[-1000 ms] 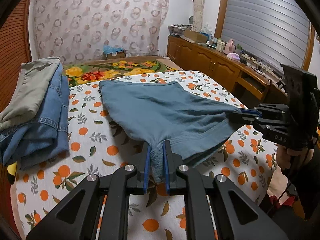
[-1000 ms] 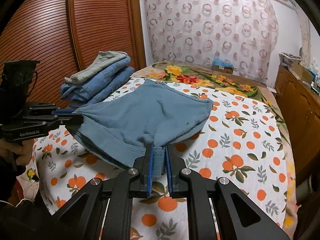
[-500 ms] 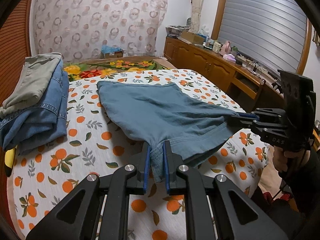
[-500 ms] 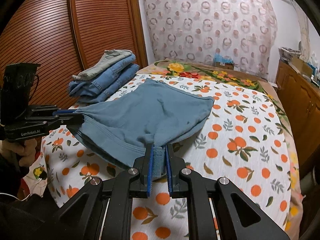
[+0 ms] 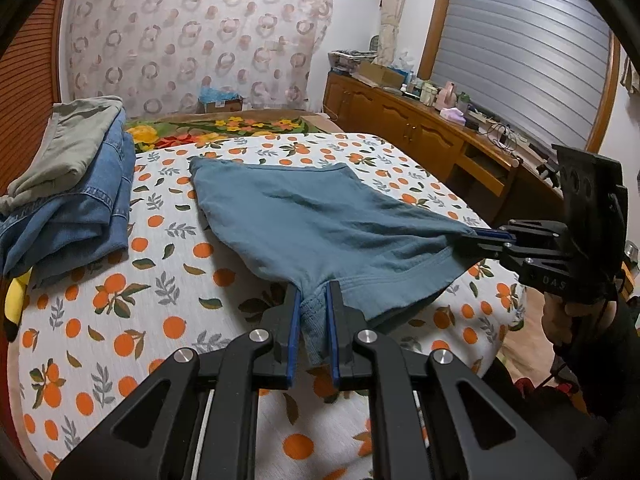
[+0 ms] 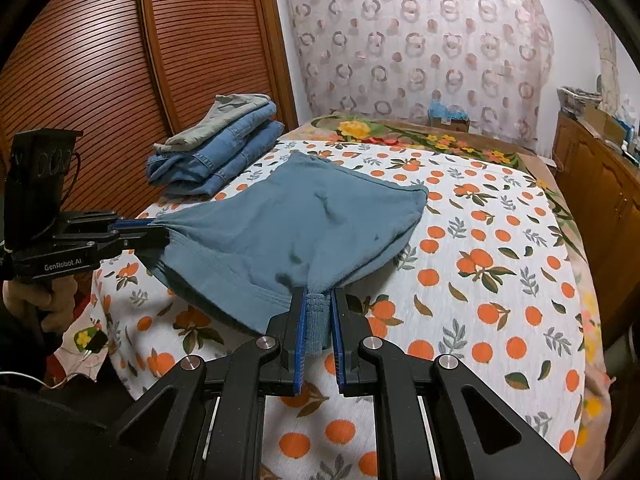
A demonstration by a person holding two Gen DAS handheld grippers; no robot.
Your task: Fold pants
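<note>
Two claws clenched on the waistband of the blue shorts: left claw at one end, right claw at the other. Stretched between them, far hem resting on the orange-print bedspread ahead. Beyond the left claw, a stack of folded jeans.

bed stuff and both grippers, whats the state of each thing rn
blue pants: near edge lifted and stretched between both grippers, far end lying on the bed
left gripper: jaws shut on the pants' hem
right gripper: jaws shut on the pants' hem
denim and grey stack: folded, piled at the bed's edge
bedspread: spread flat
</note>
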